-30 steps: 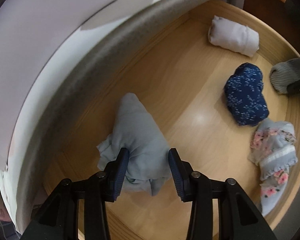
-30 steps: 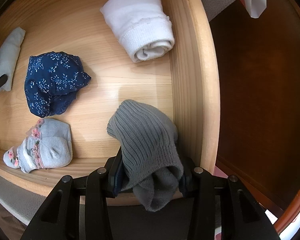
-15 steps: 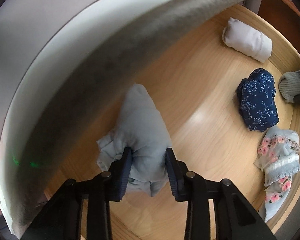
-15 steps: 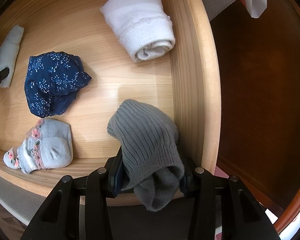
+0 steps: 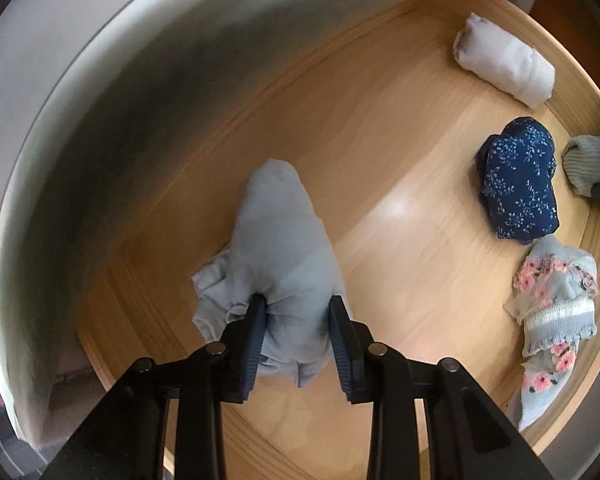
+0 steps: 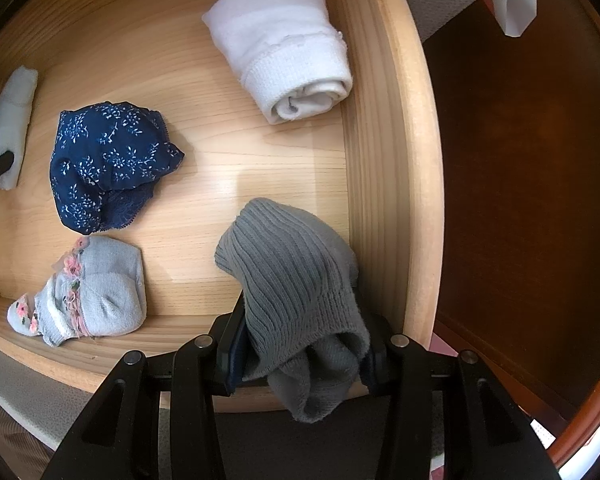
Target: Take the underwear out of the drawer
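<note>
A wooden drawer [image 6: 384, 160] holds several rolled garments. My left gripper [image 5: 297, 304] is shut on a crumpled pale blue piece of underwear [image 5: 280, 232] near the drawer's left end, and its pads dent the cloth on both sides. In the right wrist view that same pale blue piece [image 6: 16, 112] shows at the far left edge. My right gripper [image 6: 300, 336] is shut on a grey ribbed garment [image 6: 288, 264] beside the drawer's right wall, with the garment's end hanging down between the fingers. The grey garment [image 5: 588, 156] also shows at the right edge of the left wrist view.
Between the two held pieces lie navy floral underwear [image 6: 104, 160], a white roll [image 6: 284, 40] at the back right, and a pale piece with pink flowers [image 6: 96, 292] at the front. A grey-white cabinet front [image 5: 100, 80] overhangs the drawer's back. Dark brown wood [image 6: 520, 160] lies right of the drawer.
The left jaws have closed in and now pinch the pale blue underwear, and that view has tilted a little. The right gripper still holds the grey garment in the same place.
</note>
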Available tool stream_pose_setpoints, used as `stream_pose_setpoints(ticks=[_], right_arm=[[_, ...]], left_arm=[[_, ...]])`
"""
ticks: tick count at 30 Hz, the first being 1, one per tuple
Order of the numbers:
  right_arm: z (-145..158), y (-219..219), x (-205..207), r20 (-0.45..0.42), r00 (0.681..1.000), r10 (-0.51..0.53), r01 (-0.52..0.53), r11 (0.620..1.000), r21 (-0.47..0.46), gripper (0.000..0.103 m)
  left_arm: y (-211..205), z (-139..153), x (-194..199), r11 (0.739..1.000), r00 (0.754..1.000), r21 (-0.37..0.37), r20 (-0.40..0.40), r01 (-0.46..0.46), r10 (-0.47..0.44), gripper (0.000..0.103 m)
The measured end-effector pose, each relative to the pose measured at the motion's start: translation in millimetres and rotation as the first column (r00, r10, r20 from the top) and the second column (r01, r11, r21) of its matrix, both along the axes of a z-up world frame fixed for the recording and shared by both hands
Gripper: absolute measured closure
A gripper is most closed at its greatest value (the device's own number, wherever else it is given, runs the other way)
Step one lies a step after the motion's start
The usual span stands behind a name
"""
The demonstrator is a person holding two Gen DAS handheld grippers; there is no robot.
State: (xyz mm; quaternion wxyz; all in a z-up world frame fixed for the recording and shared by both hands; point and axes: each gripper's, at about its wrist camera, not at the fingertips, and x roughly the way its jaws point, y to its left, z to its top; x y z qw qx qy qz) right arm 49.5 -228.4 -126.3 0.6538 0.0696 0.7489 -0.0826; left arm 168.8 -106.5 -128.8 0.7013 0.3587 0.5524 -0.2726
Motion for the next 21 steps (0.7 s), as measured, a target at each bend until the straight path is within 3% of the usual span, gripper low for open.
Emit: stream_pose_setpoints(ticks=[10, 14, 21], right_arm=[[-0.3, -2.7, -2.1, 0.005, 1.0, 0.006, -0.006, 1.0, 0.008, 0.061], [0.5, -4.1, -2.8, 0.007, 1.0, 0.012, -0.012, 1.0, 0.013, 0.061], [2.3, -5.8, -3.5, 0.01, 1.0, 0.02, -0.02, 1.0, 0.021, 0.06]], left_arm=[[34.2, -1.2, -9.5, 0.988, 0.982, 0.021, -0.111, -0.15, 0.152, 0.072], [48.5, -0.3, -12.9, 0.97, 0.955, 0.028, -0.169, -0.241, 0.242, 0.072], [77.7, -1.5, -35.5, 0.921, 0.879, 0.036, -0.285, -0.388, 0.382, 0.072]])
